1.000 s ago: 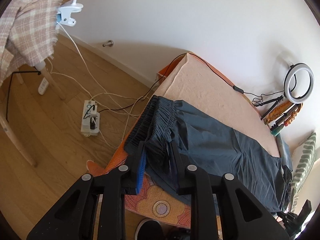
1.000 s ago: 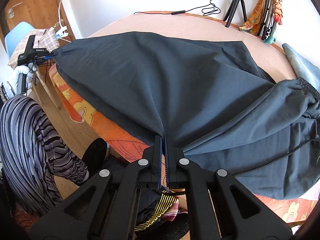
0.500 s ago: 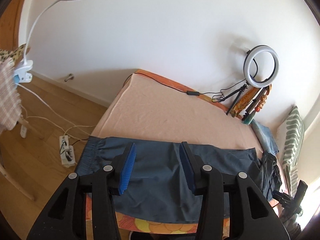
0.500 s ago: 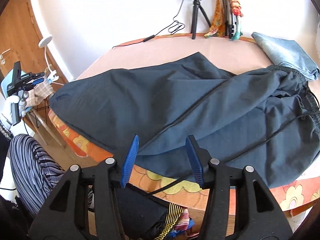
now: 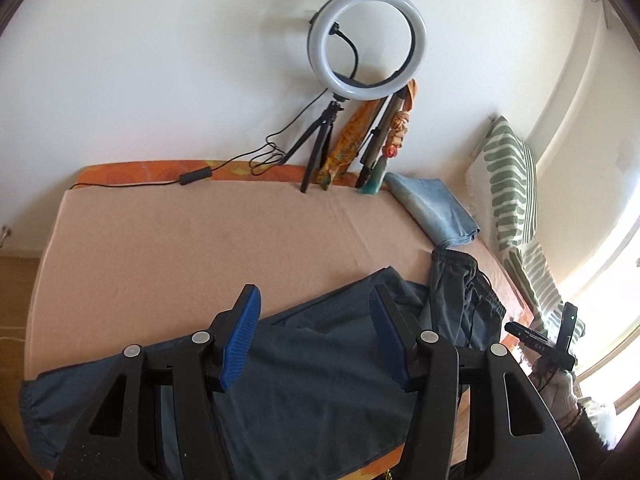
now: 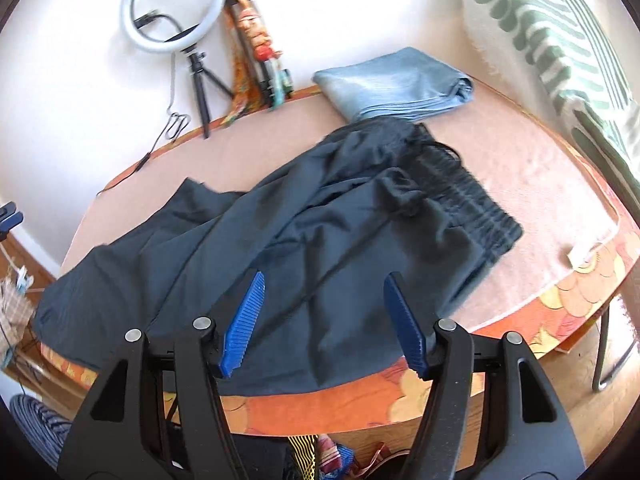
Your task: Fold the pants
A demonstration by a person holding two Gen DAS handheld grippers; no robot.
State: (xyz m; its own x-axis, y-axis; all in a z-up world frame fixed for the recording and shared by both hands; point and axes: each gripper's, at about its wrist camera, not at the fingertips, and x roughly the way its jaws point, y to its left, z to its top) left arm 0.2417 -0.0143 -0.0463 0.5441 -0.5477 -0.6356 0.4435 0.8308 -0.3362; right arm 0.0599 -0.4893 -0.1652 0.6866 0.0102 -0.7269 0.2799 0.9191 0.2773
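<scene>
Dark navy pants (image 6: 280, 248) lie crumpled along the near edge of the pink-covered table (image 6: 532, 184), with the elastic waistband (image 6: 476, 208) at the right. In the left wrist view the pants (image 5: 312, 384) lie under and beyond my left gripper (image 5: 314, 312), which is open and empty above the legs. My right gripper (image 6: 322, 292) is open and empty just above the middle of the pants. The right gripper also shows in the left wrist view, at the far right (image 5: 556, 344).
A folded light-blue garment (image 6: 392, 80) lies at the table's back right. A ring light on a tripod (image 5: 366, 44) and its cable (image 5: 224, 168) stand against the wall. A green-striped cushion (image 6: 560, 32) is at the right. An orange patterned cloth (image 6: 568, 292) covers the table edge.
Both grippers have let go of the pants and opened. Both have swung toward the right end of the table; the pants now lie loose and rumpled.
</scene>
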